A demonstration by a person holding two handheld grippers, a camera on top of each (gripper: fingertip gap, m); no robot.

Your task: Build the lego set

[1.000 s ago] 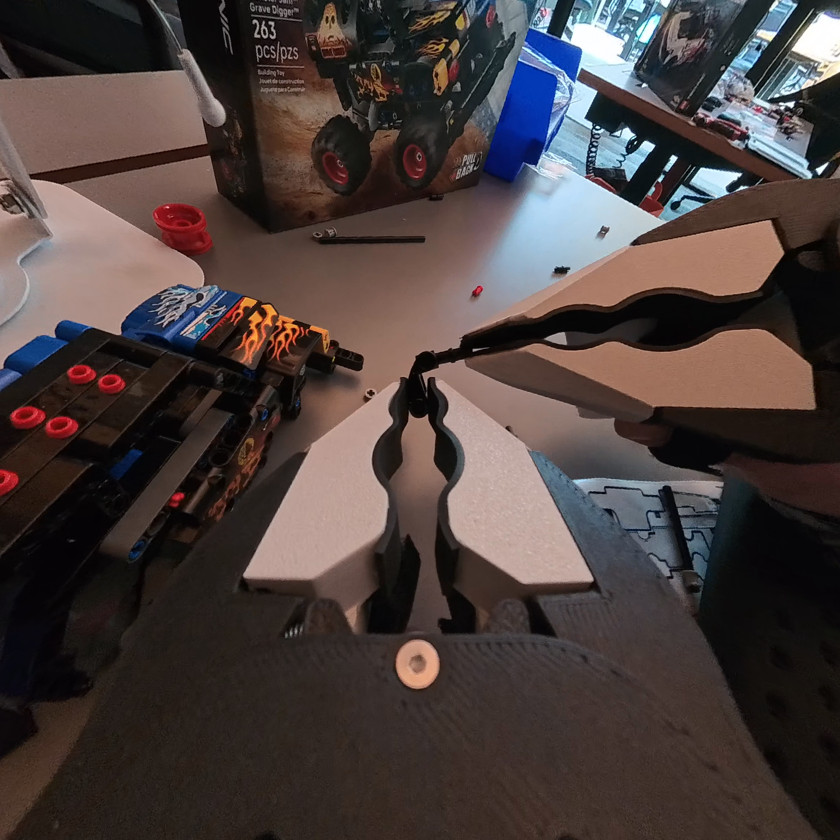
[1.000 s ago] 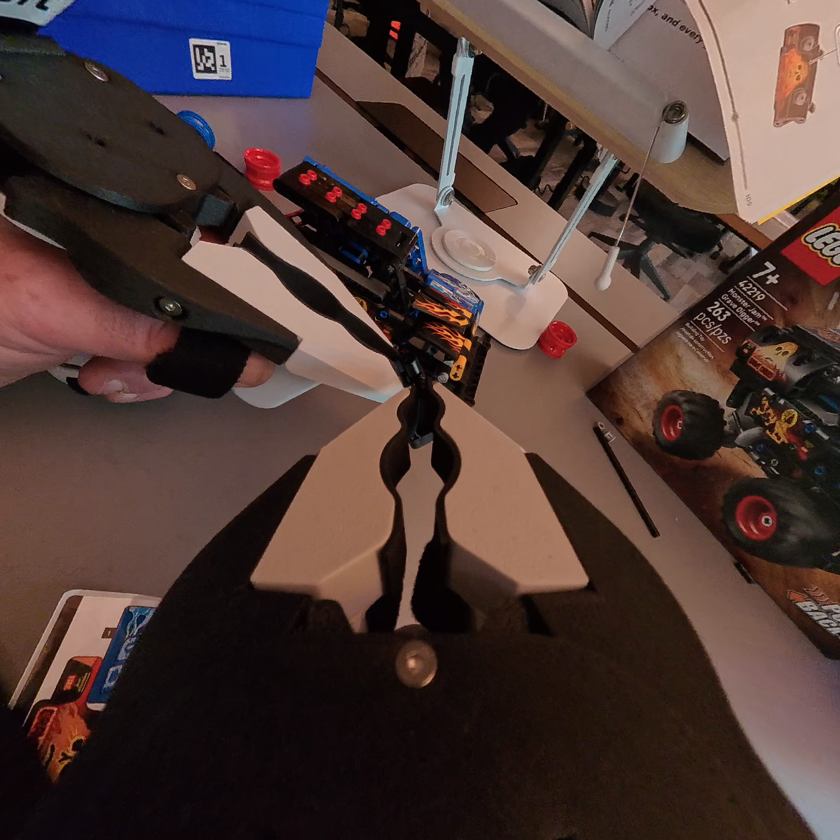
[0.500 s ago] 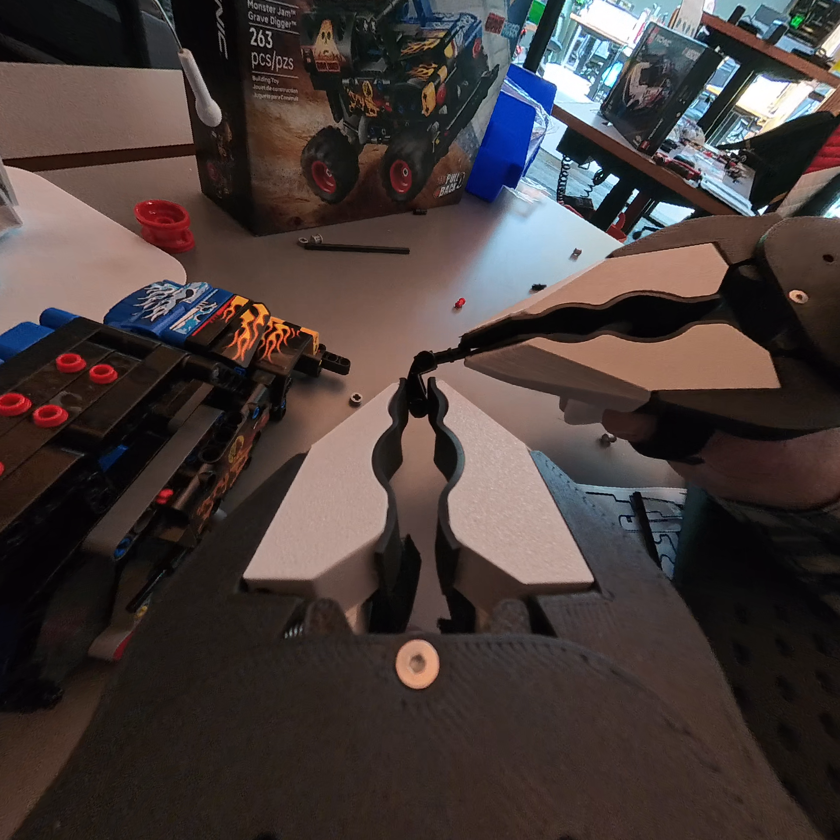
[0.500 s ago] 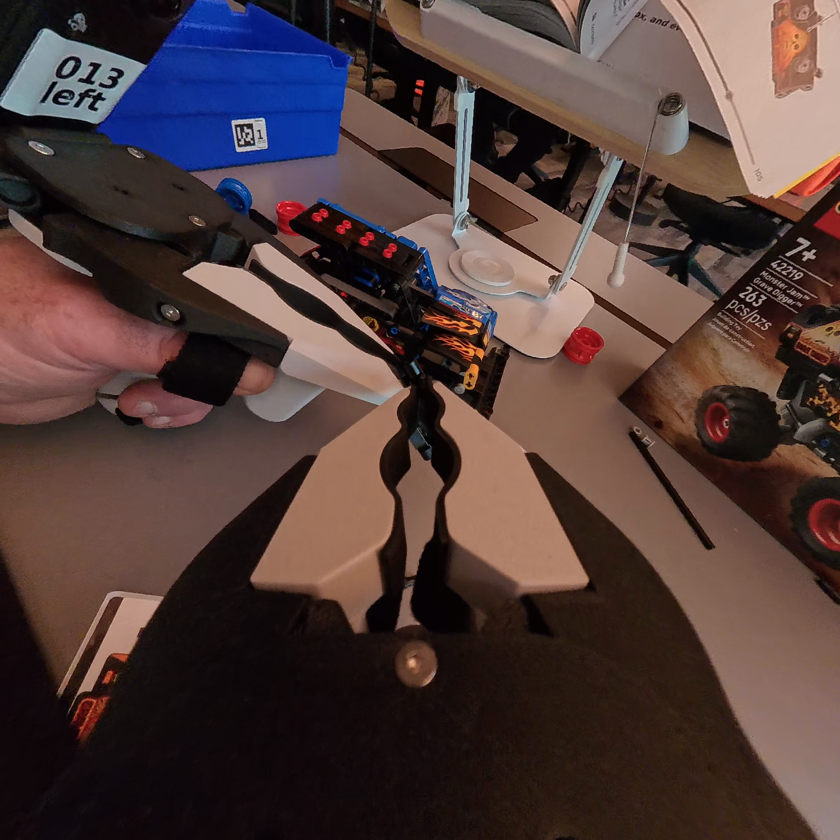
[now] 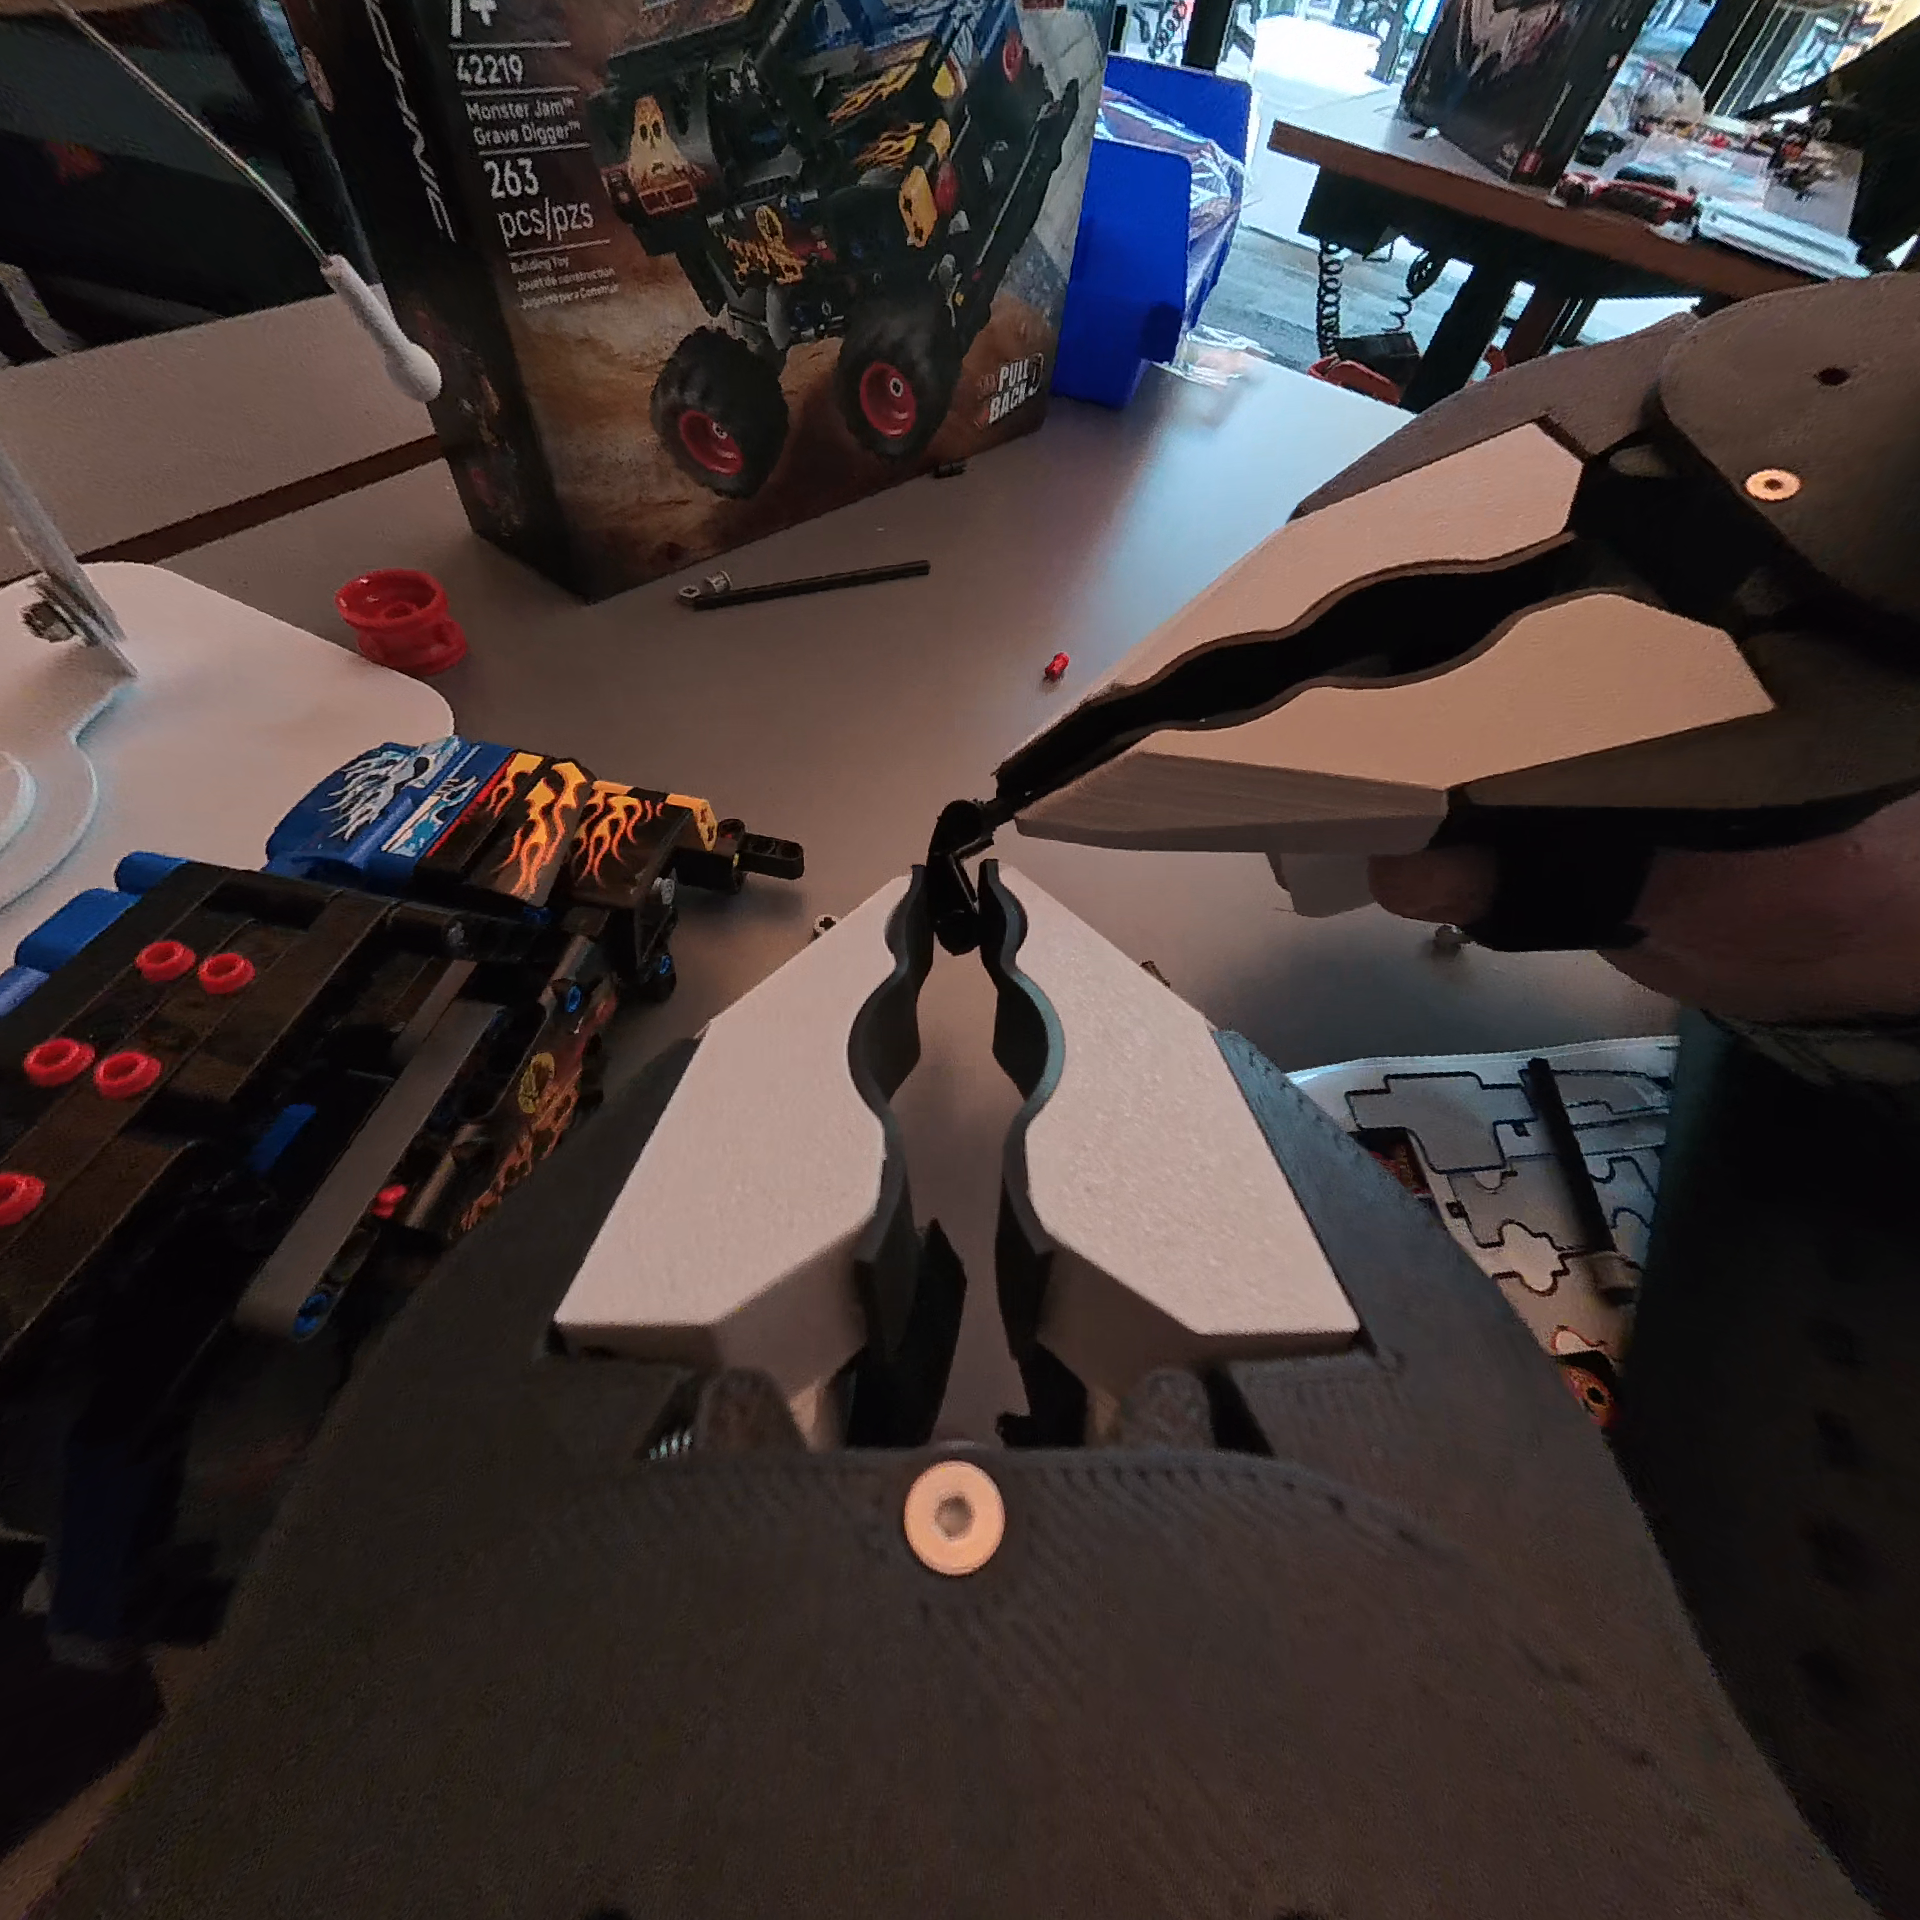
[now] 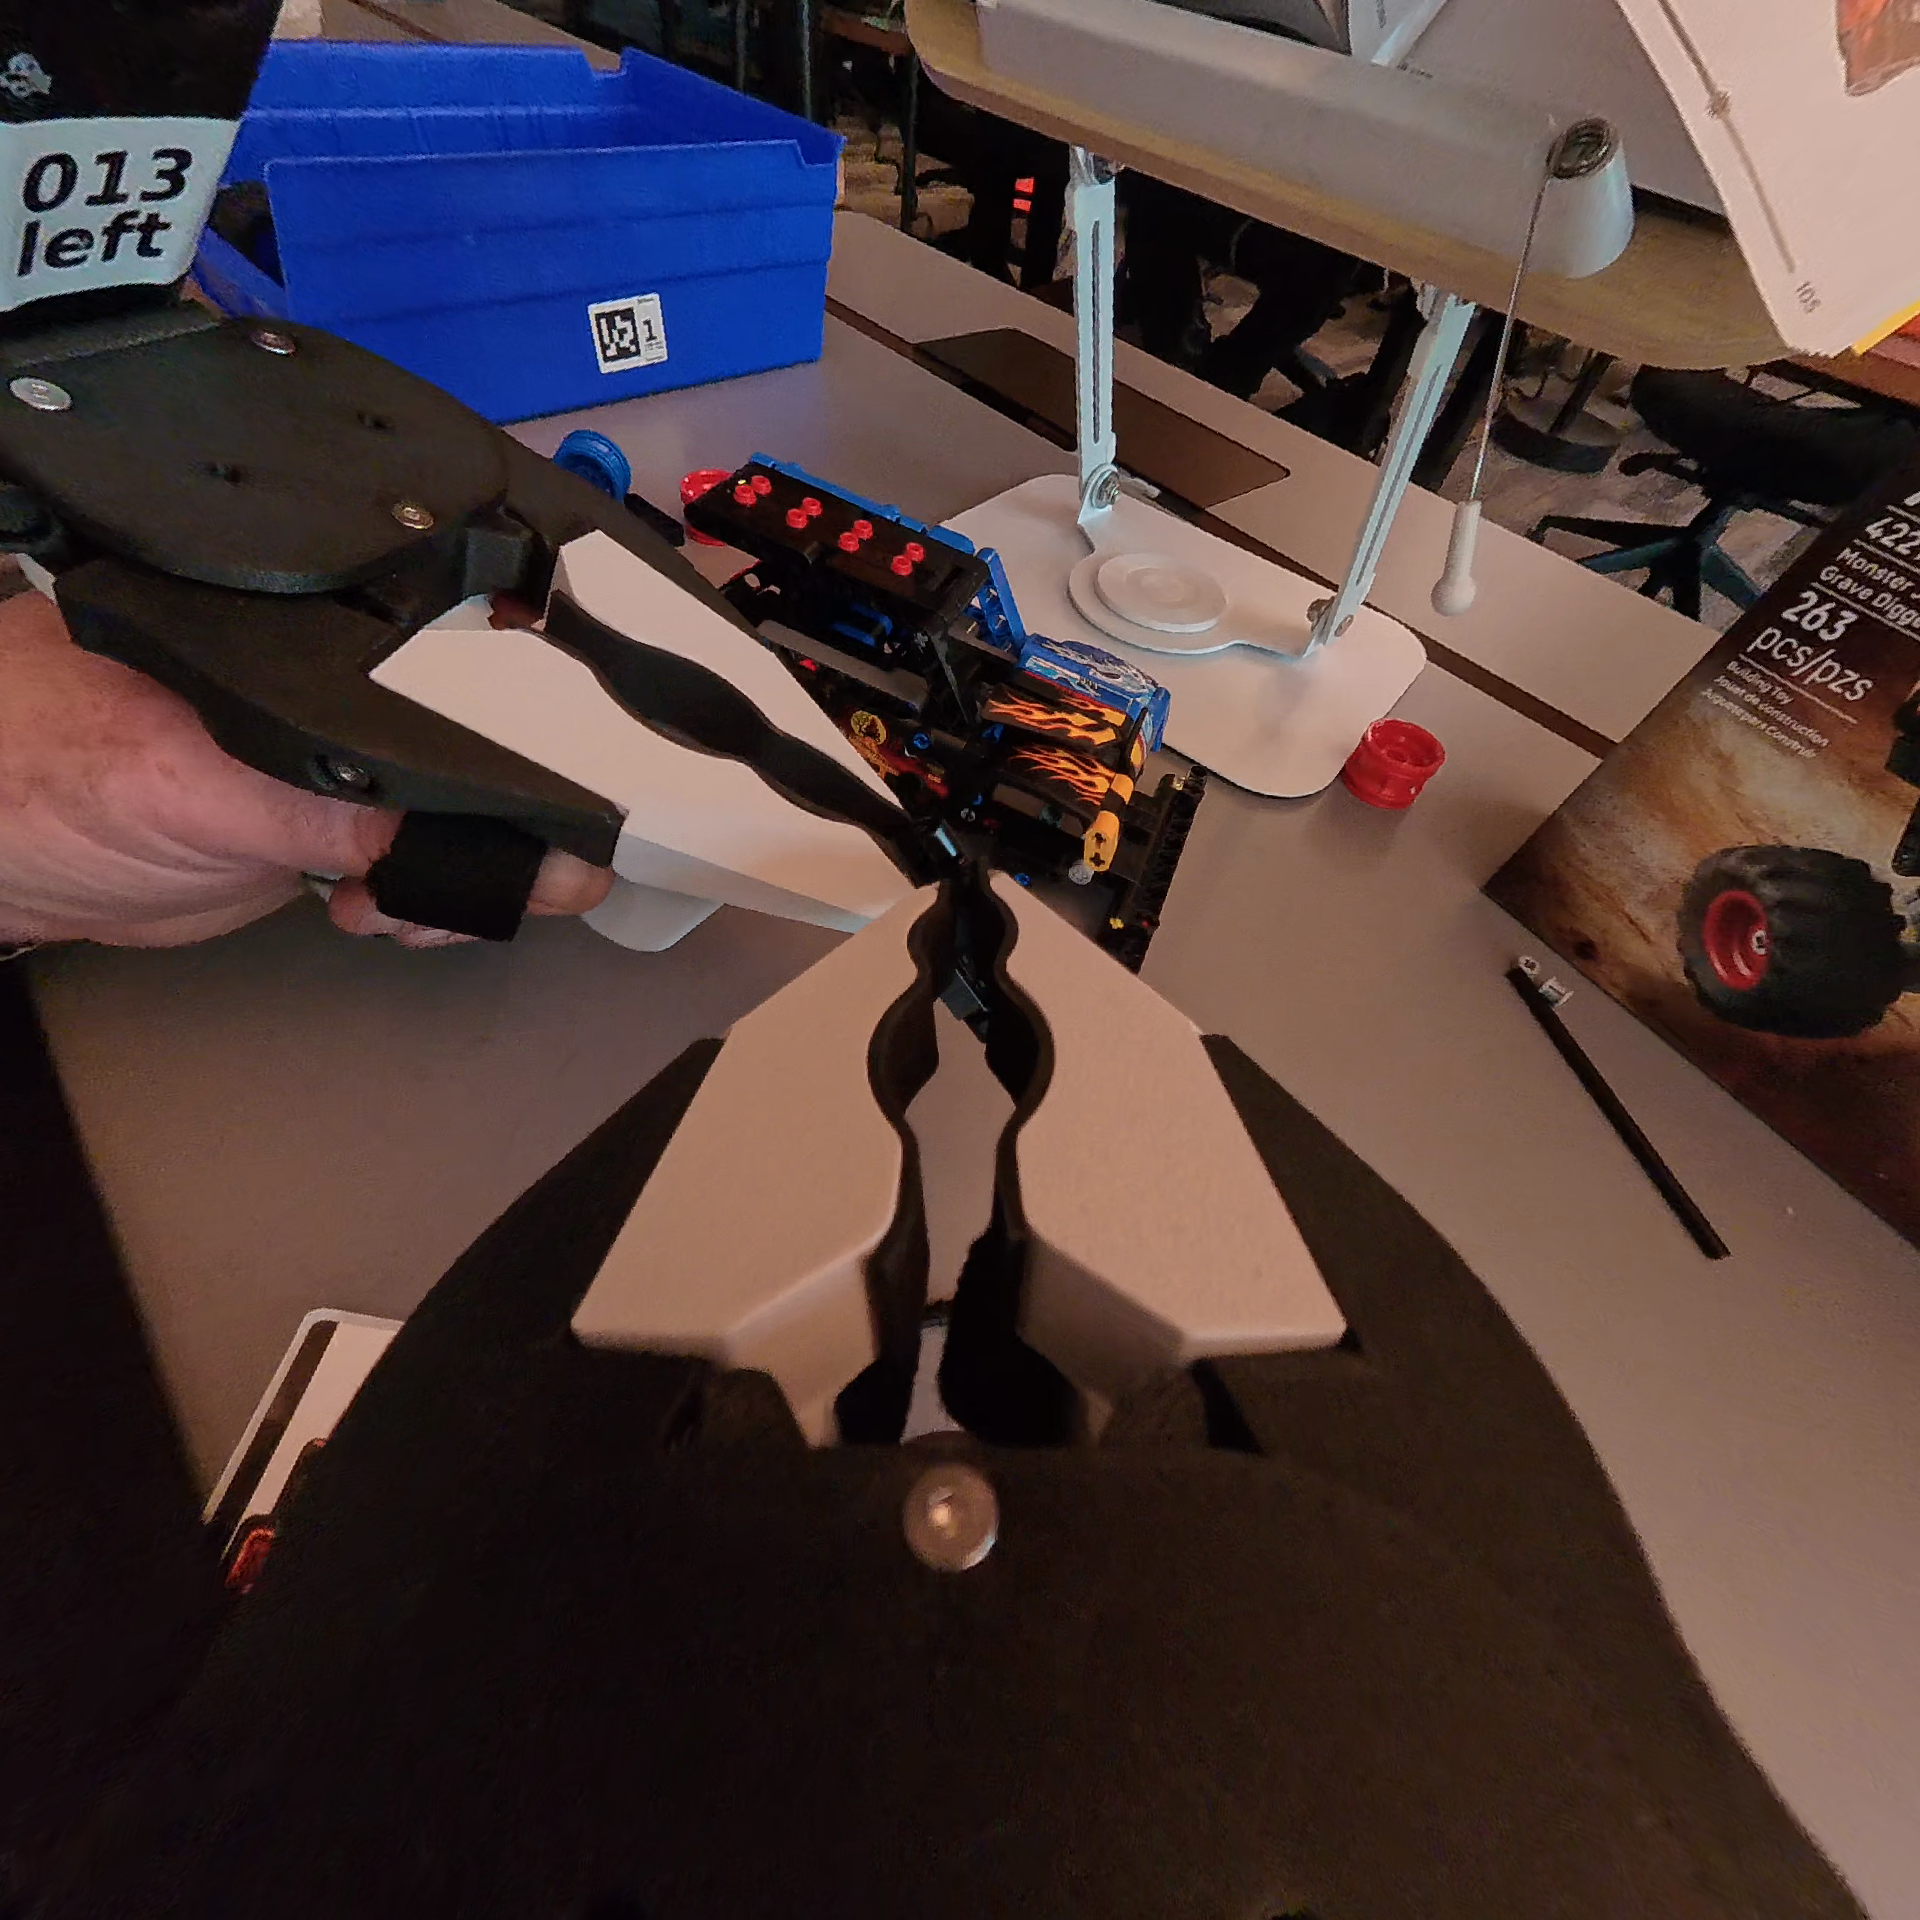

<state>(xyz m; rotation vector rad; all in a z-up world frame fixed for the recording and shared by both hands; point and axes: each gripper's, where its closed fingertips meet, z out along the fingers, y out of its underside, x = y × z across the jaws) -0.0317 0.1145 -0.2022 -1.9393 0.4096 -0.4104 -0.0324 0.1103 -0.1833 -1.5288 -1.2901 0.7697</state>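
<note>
Left wrist view showed both grippers, left gripper and right gripper, jaws closed on one small black piece above the surface; truck body part-built alongside, wheels unfitted.

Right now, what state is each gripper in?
Left gripper: closed on a small black lego piece, held above the table.
Right gripper: closed on a small black part that meets the left one's at the tips.
</note>
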